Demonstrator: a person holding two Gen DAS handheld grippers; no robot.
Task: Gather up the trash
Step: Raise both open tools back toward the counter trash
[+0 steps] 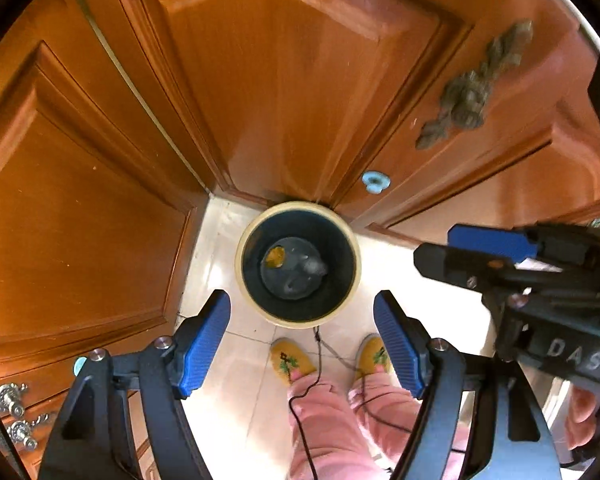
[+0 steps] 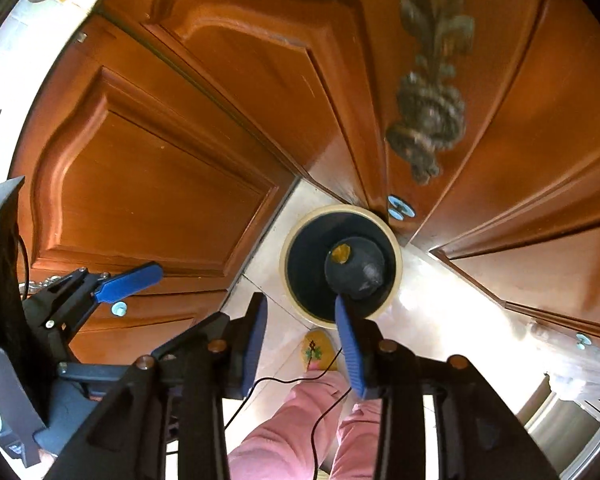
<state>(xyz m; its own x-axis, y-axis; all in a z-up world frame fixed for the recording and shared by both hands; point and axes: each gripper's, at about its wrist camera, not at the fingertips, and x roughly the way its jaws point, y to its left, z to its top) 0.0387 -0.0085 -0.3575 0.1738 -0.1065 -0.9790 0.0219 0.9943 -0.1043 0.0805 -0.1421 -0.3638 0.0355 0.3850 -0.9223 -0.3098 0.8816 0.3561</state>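
Dark bin [image 1: 298,312] below left hand-held gripper [image 1: 302,338], jaws apart, empty.

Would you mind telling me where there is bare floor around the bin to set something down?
Bare tile lies left of the bin, bordered by the drawer cabinet. Another patch lies right of the bin, along the cabinet door. It is crowded behind the bin, which sits in the cabinet corner, and in front, where the slippers and cable lie.
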